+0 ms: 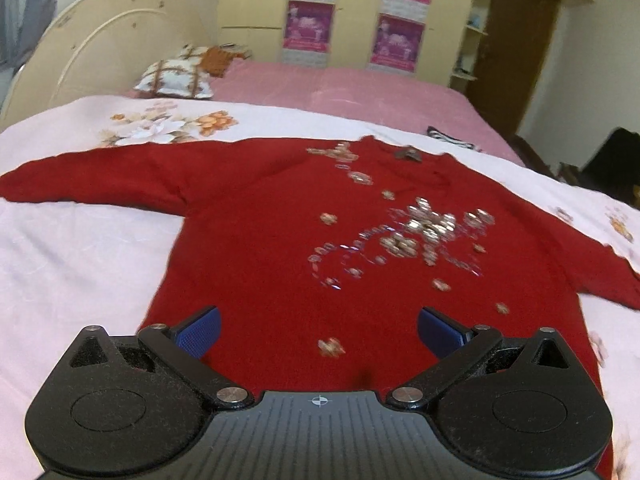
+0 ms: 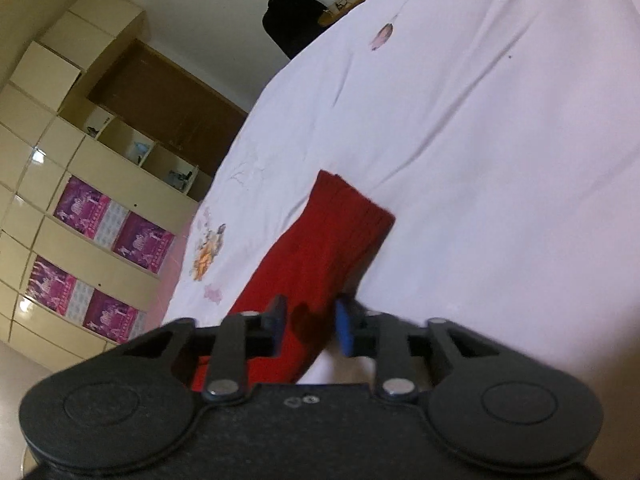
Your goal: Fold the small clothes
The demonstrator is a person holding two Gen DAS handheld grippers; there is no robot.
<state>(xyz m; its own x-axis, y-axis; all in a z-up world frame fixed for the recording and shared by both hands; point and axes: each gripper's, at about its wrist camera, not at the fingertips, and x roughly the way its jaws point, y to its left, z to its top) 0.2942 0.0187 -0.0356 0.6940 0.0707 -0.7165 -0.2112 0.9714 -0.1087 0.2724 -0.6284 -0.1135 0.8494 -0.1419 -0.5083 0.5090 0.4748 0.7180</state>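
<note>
A red sweater (image 1: pixel 272 232) with silver sequin flowers lies flat, front up, on the pale pink bedsheet (image 1: pixel 72 248), both sleeves spread out sideways. My left gripper (image 1: pixel 318 330) is open and empty, its blue pads wide apart just above the sweater's hem. In the right wrist view the sweater's right sleeve (image 2: pixel 320 252) runs away from me and ends in a ribbed cuff. My right gripper (image 2: pixel 310 326) is partly closed around the sleeve, its blue pads either side of the cloth with a small gap on the right.
A patterned pillow (image 1: pixel 176 76) and an orange garment lie at the head of the bed by the cream headboard (image 1: pixel 100 44). A cream wardrobe (image 1: pixel 352 12) with purple panels stands behind. A small dark item (image 1: pixel 452 138) lies past the collar. A black bag (image 2: pixel 296 20) sits beyond the bed.
</note>
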